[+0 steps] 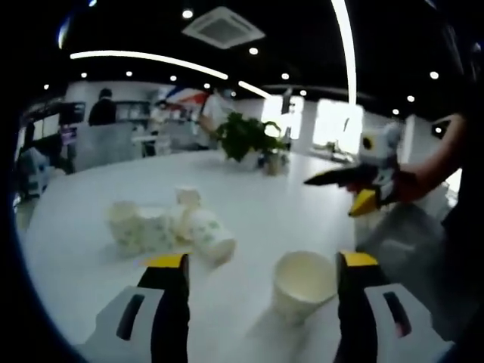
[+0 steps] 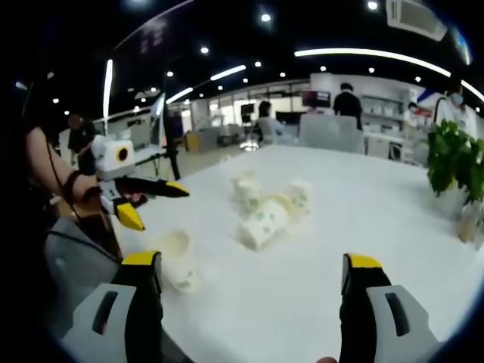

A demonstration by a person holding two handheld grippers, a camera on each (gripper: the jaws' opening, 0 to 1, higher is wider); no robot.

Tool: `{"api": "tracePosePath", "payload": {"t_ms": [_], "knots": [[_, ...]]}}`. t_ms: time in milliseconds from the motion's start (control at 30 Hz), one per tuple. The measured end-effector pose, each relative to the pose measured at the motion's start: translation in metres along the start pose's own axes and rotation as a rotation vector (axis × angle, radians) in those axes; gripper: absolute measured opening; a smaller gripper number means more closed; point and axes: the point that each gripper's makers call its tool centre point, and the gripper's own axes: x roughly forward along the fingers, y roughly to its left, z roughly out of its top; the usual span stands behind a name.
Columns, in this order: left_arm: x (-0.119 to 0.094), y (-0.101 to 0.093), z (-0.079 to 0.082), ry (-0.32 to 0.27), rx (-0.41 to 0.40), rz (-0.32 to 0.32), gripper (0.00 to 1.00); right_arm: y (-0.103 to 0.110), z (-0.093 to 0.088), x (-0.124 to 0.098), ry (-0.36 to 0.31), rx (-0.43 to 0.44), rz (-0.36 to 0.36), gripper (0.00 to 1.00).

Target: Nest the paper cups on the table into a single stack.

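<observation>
One white paper cup (image 1: 302,283) stands upright on the white table (image 1: 257,197), mouth up, just ahead of my left gripper (image 1: 262,261) and nearer its right jaw. The left gripper's jaws are open and hold nothing. Farther left lies a cluster of several paper cups (image 1: 170,227) with green print, tipped on their sides. My right gripper (image 1: 333,195) hovers open above the table's right edge, held in a hand. In the right gripper view, my right gripper (image 2: 253,261) is open over bare table, with the upright cup (image 2: 175,261) ahead left, the cup cluster (image 2: 268,208) in the middle and the open left gripper (image 2: 155,204) above the table's left edge.
A potted green plant (image 1: 246,136) stands at the far side of the table, also visible as the plant (image 2: 454,162) at the right. People and desks are in the background behind the table. The table edge (image 2: 106,249) runs close to the upright cup.
</observation>
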Motion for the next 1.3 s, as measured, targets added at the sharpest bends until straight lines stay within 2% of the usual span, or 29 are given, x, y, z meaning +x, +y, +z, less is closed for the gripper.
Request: {"api": "tracePosePath", "payload": {"t_ms": [233, 367, 733, 1033, 1167, 1300], "knots": [[-0.015, 0.014, 0.002, -0.017, 0.001, 0.056, 0.83, 0.002, 0.005, 0.008, -0.004, -0.003, 0.009, 0.97], [-0.021, 0.023, -0.001, -0.016, -0.022, 0.092, 0.92, 0.004, 0.006, 0.011, 0.002, -0.007, 0.017, 0.97], [-0.028, 0.029, -0.003, -0.025, -0.026, 0.128, 0.98, 0.005, 0.007, 0.016, 0.021, -0.039, 0.043, 0.97], [-0.032, 0.032, -0.005, -0.02, -0.03, 0.143, 0.98, 0.007, 0.009, 0.022, 0.023, -0.034, 0.057, 0.97], [-0.033, 0.035, -0.005, -0.023, -0.037, 0.15, 0.98, 0.009, 0.014, 0.033, 0.029, -0.055, 0.086, 0.97], [-0.035, 0.039, -0.006, -0.021, -0.039, 0.166, 0.98, 0.006, 0.031, 0.056, 0.023, -0.096, 0.13, 0.97]]}}
